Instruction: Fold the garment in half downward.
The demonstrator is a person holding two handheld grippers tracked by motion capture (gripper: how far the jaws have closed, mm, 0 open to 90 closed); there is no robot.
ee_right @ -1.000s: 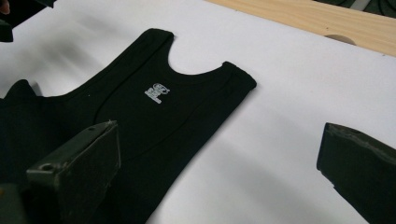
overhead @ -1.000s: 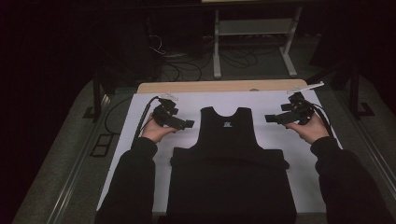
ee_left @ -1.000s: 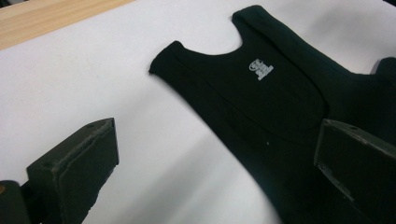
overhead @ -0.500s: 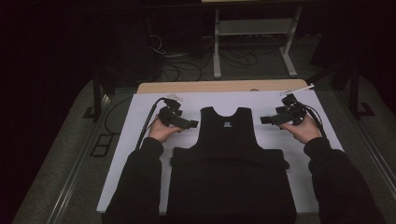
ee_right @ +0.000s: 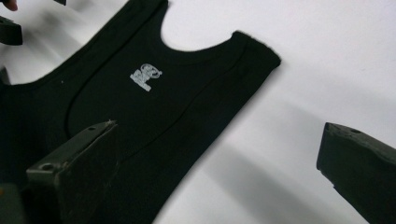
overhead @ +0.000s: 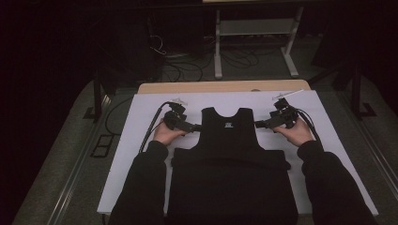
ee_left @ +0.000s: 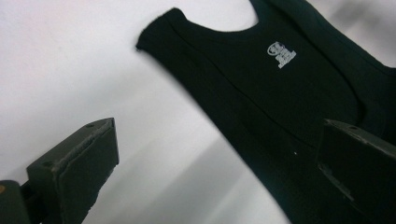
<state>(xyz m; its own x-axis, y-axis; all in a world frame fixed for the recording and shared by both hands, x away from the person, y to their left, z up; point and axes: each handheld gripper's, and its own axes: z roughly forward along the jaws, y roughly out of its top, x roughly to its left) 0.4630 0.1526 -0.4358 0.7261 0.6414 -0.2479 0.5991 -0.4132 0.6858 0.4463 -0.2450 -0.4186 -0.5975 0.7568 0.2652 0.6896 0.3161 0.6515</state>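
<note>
A black sleeveless vest (overhead: 228, 154) lies flat on the white table cover (overhead: 136, 140), neck towards the far side. A small white logo (ee_left: 281, 54) sits below the neckline. My left gripper (overhead: 195, 127) is open at the vest's left armhole edge, pointing inward. In the left gripper view its jaws (ee_left: 217, 140) straddle the strap edge of the vest (ee_left: 280, 93), with nothing gripped. My right gripper (overhead: 259, 124) is open at the right armhole edge. In the right gripper view its jaws (ee_right: 219, 133) stand wide over the edge of the vest (ee_right: 177, 93).
The white cover lies on a wooden table (overhead: 225, 86) whose far edge shows. Beyond it stand a metal frame (overhead: 253, 42) and cables (overhead: 183, 65) on the dark floor. The person's dark sleeves (overhead: 145, 187) rest along both sides of the vest.
Both grippers have moved inward from the sides of the table to the vest's armhole edges. The vest itself has not shifted.
</note>
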